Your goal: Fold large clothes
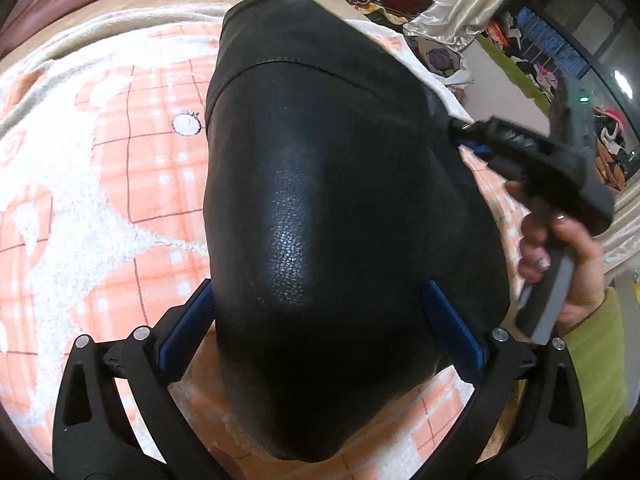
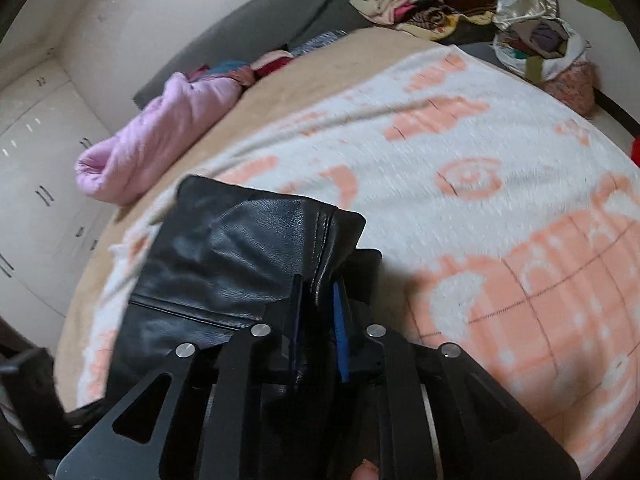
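Observation:
A black leather garment (image 1: 320, 216) lies folded on the peach and white blanket (image 1: 100, 200). My left gripper (image 1: 320, 320) is open, its blue pads (image 1: 192, 320) spread wide on either side of the garment's near end. In the left wrist view my right gripper (image 1: 472, 136) pinches the garment's right edge, held by a hand. In the right wrist view my right gripper (image 2: 318, 308) is shut on a fold of the black leather garment (image 2: 240, 256), with blue pads (image 2: 341, 332) pressed on it.
A lilac quilted jacket (image 2: 160, 132) lies rolled at the bed's far left. Heaps of mixed clothes (image 2: 420, 0) and a white bag of clothes (image 2: 540, 48) sit beyond the bed. White cupboards (image 2: 36, 184) stand at the left. A shiny cream curtain (image 1: 460, 4) hangs at the right.

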A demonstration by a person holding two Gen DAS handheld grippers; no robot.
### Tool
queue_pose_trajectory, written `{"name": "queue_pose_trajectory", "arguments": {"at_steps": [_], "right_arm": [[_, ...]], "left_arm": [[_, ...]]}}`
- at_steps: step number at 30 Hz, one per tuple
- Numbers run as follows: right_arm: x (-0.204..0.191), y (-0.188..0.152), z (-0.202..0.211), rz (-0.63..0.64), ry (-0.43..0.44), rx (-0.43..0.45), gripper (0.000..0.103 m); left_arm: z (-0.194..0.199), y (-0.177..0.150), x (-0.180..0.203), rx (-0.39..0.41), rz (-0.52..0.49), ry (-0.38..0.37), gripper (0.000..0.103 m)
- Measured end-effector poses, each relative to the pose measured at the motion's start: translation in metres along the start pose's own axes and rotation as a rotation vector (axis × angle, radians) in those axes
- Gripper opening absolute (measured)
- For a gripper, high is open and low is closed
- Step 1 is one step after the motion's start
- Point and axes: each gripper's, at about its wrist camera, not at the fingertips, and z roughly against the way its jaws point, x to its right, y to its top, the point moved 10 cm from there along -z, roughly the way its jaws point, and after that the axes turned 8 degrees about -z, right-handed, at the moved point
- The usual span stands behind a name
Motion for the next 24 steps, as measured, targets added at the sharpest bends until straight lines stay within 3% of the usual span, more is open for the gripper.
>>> {"name": "queue_pose_trajectory", "arguments": {"at_steps": [4,12,17,19,24], "right_arm": [[-0.006,-0.006,-0.001,0.055,-0.045,0.016,0.016],[-0.002,-0.004,0.0,0.0,0.0,0.033,0.019],[-0.006,-0.005,0.013,-0.001,0.02,0.048,0.031],[-0.008,-0.009,0.019,0.01,0.009,0.045,0.058],[-0.008,-0.019,0.033,-0.011,0.016,0.037,0.064]], "left_arm": [[0.001,0.002,0.0,0.004,0.007,0.002,0.095],[0.001,0.0,0.006,0.014,0.003,0.01,0.095],[0.003,-0.001,0.006,0.018,0.005,0.014,0.095],[0.004,-0.001,0.005,0.022,0.007,0.015,0.095],[0.007,0.002,0.007,0.028,0.005,0.022,0.094]]}}
